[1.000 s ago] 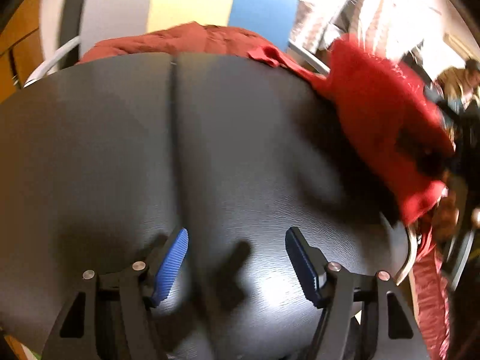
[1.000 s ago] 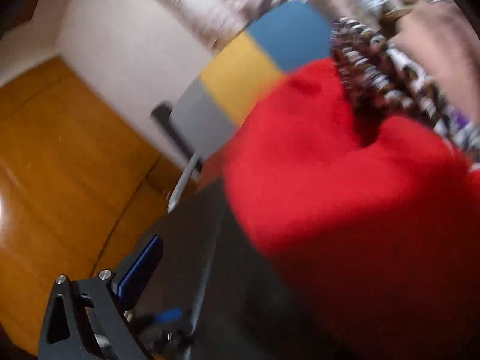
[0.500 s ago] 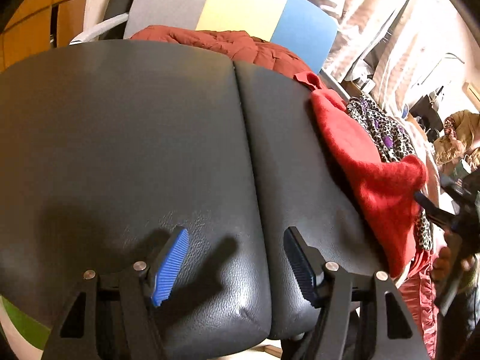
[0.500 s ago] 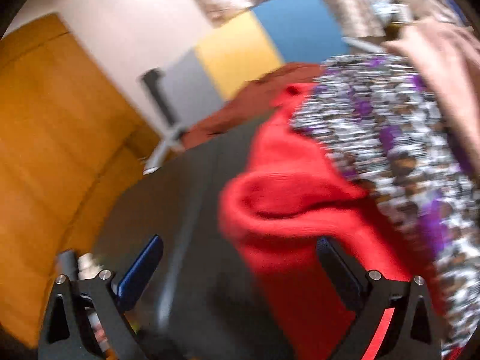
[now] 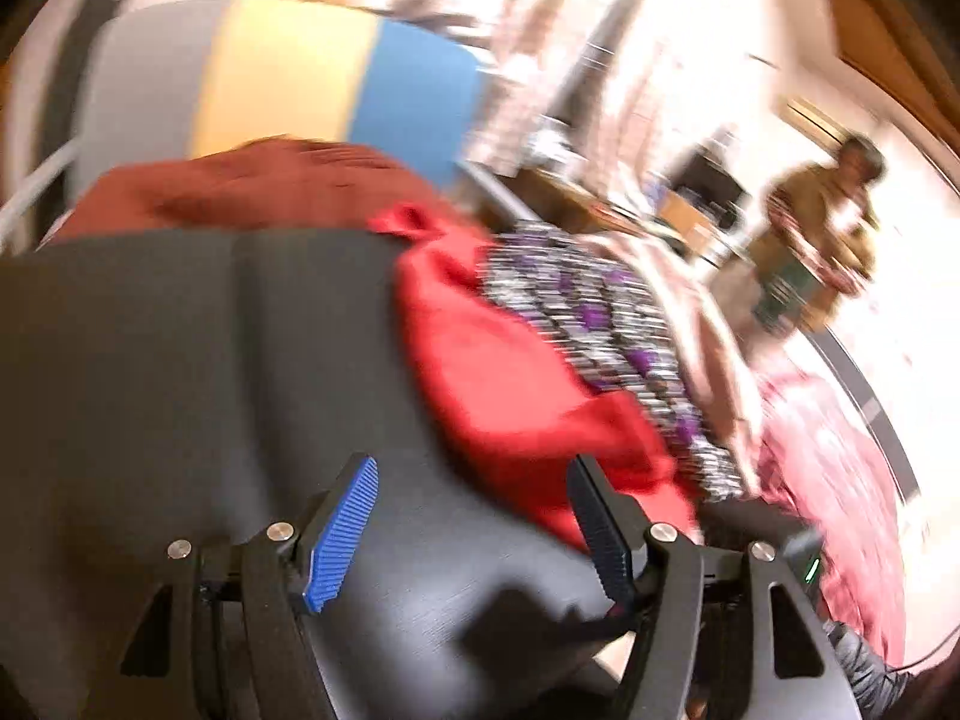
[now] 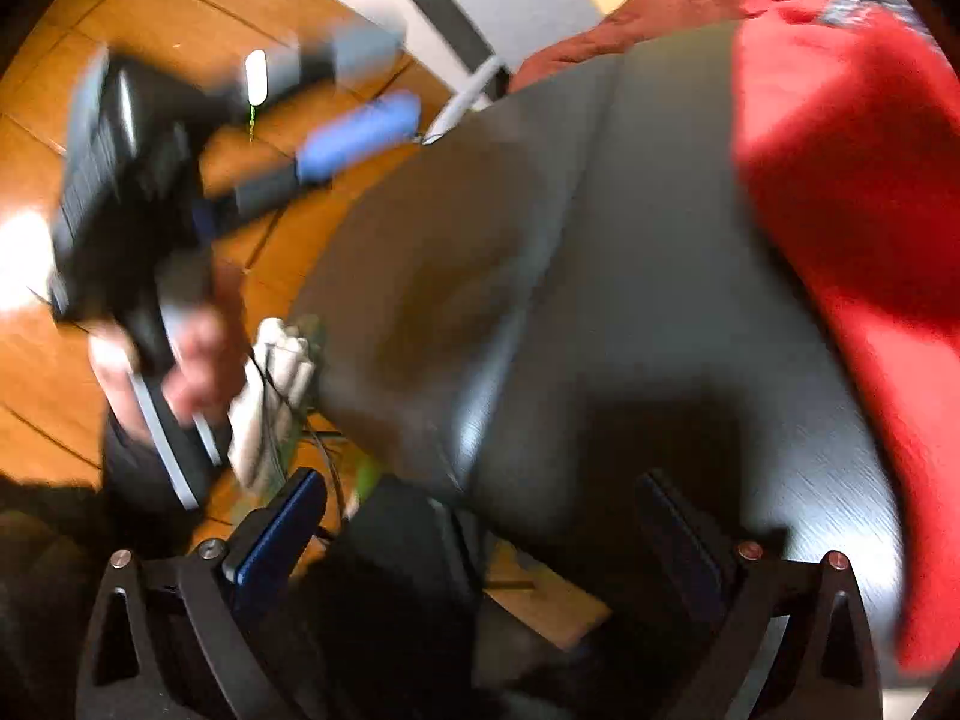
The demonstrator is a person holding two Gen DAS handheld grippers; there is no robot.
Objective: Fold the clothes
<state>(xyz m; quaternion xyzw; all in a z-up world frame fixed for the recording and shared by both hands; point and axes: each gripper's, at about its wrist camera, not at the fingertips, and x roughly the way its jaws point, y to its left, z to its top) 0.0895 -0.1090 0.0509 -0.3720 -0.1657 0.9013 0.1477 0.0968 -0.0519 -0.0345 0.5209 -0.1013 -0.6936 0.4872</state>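
A bright red garment (image 5: 510, 384) lies bunched on the right part of a black leather seat (image 5: 180, 360), over a purple-and-white patterned cloth (image 5: 600, 324). My left gripper (image 5: 474, 516) is open just above the seat's front edge, its right finger close to the red cloth, nothing between the fingers. In the right wrist view the same red garment (image 6: 852, 192) covers the right side of the seat (image 6: 600, 276). My right gripper (image 6: 486, 531) is open and holds nothing, over the seat's near corner. Both views are motion-blurred.
A dark red quilted garment (image 5: 240, 192) lies at the seat's back, against a grey, yellow and blue chair back (image 5: 288, 72). Pink cloth (image 5: 840, 468) hangs at right. A person (image 5: 822, 240) stands far right. A hand holding the other gripper (image 6: 138, 180) shows over the wooden floor (image 6: 60, 372).
Both cameras have swung: the left view turned right toward the clothes pile, the right view turned left onto the bare seat and floor. The red garment lies released on the seat.
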